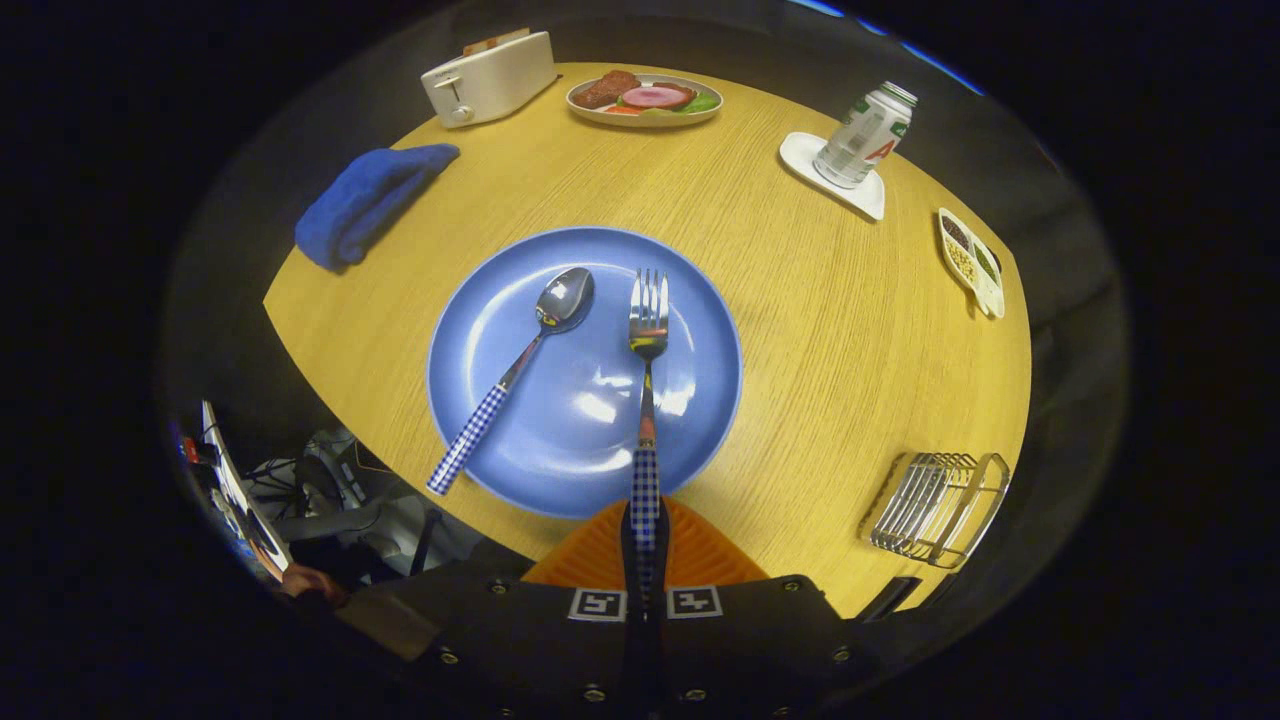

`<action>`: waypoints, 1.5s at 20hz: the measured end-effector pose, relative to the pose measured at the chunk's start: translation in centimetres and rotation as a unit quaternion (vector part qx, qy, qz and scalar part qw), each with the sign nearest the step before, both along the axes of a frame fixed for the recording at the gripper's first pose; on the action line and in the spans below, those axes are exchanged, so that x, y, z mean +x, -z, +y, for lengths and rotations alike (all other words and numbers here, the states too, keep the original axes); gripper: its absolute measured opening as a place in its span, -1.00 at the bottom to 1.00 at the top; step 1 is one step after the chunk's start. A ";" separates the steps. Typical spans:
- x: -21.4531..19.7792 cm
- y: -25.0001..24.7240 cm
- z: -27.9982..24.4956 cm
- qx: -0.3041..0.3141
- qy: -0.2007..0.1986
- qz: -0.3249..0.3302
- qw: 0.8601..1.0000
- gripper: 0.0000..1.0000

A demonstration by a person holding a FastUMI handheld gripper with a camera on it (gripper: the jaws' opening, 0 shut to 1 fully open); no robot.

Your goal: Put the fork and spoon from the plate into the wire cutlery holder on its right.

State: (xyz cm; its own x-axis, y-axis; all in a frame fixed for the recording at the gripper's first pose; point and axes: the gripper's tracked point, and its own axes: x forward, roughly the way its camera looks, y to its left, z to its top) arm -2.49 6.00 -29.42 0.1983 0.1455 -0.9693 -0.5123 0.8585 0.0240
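Gripping fork (647, 330) handle at plate (500, 270) edge, tool (645, 530) clenched; holder (940, 505) unobstructed.

The gripper (645, 535) sits at the near edge of the tabletop, its fingers (700, 555) closed together on the fork (647, 400) handle.

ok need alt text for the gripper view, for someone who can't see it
The gripper is shut on the checked handle of a fork whose tines lie on a blue plate, beside a spoon. The plate sits on a wooden table; the wire cutlery holder stands to its right.
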 end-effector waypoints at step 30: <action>-4.2 -8.1 -25.2 -0.071 0.071 0.148 0.984 -0.99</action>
State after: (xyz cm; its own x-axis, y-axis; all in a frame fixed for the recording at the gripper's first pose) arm -6.70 -19.19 -21.36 -0.0867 -0.0049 -0.9962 -0.3754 0.9264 0.0282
